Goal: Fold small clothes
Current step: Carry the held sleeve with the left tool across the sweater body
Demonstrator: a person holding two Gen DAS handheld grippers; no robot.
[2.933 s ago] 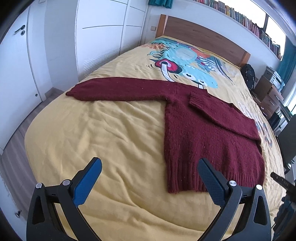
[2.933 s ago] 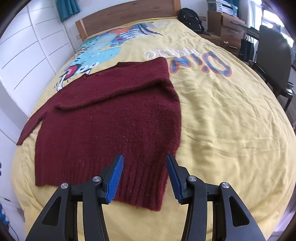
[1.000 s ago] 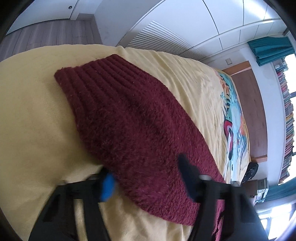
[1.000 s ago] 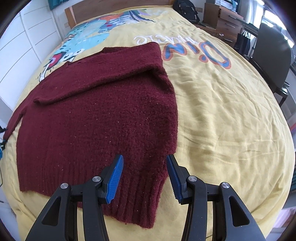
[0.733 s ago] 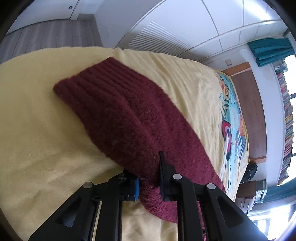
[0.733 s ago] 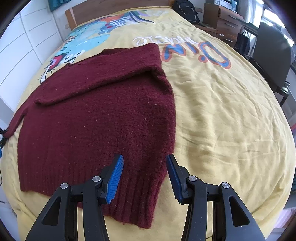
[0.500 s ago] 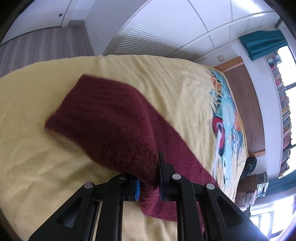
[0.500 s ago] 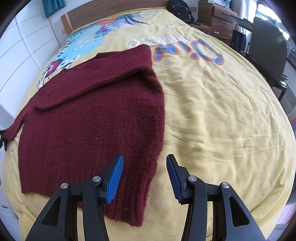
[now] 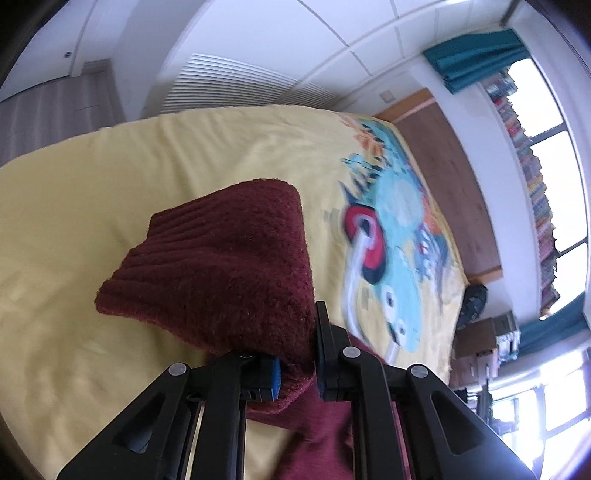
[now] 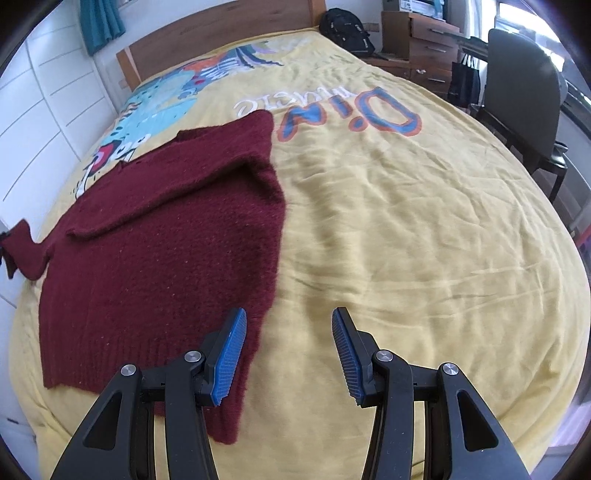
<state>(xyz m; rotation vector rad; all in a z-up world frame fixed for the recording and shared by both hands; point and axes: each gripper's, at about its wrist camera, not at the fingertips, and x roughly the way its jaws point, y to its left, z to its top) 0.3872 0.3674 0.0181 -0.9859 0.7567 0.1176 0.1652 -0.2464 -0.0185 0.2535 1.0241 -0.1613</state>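
A dark red knitted sweater [image 10: 166,236] lies flat on the yellow bedspread [image 10: 406,240], one sleeve folded across its chest. My left gripper [image 9: 297,354] is shut on the other sleeve [image 9: 229,269] and holds it lifted off the bed, the ribbed cuff drooping to the left. The raised sleeve shows at the far left of the right wrist view [image 10: 22,247]. My right gripper [image 10: 288,354] is open and empty, hovering over the sweater's lower right hem corner, its left finger over the knit, its right finger over bare bedspread.
White wardrobe doors [image 9: 258,62] stand along the bed's left side. A wooden headboard [image 10: 221,33] is at the far end. A black backpack [image 10: 347,29], wooden drawers [image 10: 417,40] and a dark chair [image 10: 524,85] stand to the right of the bed.
My left gripper has closed on the sleeve and lifted it off the bed, carrying it toward the sweater's body. My right gripper has drifted right, to the hem corner, still open.
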